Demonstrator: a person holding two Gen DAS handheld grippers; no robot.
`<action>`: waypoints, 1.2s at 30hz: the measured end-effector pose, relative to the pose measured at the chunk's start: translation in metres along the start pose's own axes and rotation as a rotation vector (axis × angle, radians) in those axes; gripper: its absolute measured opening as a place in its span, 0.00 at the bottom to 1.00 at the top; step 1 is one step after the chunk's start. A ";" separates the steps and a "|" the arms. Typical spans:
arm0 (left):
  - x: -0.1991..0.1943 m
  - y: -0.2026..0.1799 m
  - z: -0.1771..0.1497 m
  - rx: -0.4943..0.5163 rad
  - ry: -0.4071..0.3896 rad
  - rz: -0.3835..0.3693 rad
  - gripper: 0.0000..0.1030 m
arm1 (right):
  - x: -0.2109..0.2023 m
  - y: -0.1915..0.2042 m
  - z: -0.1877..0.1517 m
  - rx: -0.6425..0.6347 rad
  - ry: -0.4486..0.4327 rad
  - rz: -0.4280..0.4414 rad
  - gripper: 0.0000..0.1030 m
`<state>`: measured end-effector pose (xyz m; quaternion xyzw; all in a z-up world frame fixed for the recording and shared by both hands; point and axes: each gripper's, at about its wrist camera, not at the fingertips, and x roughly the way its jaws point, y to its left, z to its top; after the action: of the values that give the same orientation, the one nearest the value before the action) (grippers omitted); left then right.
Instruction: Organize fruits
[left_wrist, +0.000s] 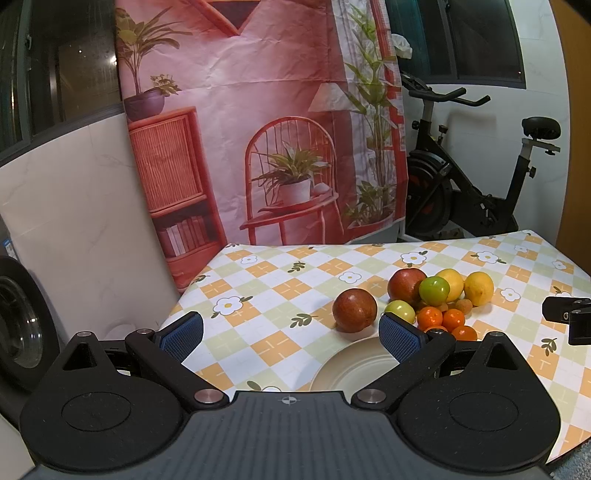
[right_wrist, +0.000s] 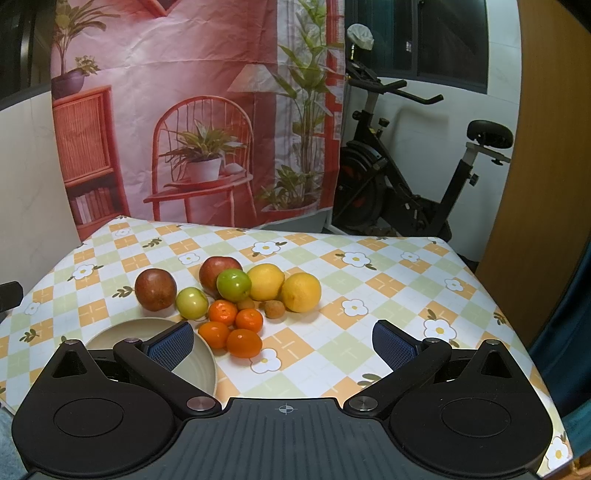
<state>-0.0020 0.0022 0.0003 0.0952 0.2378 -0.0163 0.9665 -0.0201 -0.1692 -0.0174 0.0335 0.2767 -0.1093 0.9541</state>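
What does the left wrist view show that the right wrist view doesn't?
Only the left wrist view shows the washing machine drum at its left edge and the right tool's black tip at its right edge. Only the right wrist view shows the wooden panel and all four tangerines. Both show the beige plate, pomegranates, lemons and exercise bike.

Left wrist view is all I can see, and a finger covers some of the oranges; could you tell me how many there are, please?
Observer: Four oranges lie in a tight cluster, all in plain sight from the right wrist.
Operator: Thank you. Is the right gripper holding anything?
Observer: No, the right gripper is open and empty.
Operator: And the plate?
Observer: More of the plate shows here, and no fruit lies on that part.
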 end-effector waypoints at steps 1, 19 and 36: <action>0.000 0.000 0.000 0.000 0.000 -0.001 0.99 | 0.000 0.000 0.000 0.000 0.001 0.000 1.00; 0.000 -0.002 0.001 0.003 0.001 0.003 0.99 | 0.000 -0.001 0.000 -0.002 0.002 -0.002 1.00; 0.001 -0.004 0.001 0.002 0.002 0.002 0.99 | 0.001 -0.001 -0.001 -0.002 0.003 -0.002 1.00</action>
<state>-0.0008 -0.0017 0.0003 0.0965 0.2389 -0.0157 0.9661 -0.0201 -0.1701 -0.0181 0.0325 0.2782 -0.1099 0.9537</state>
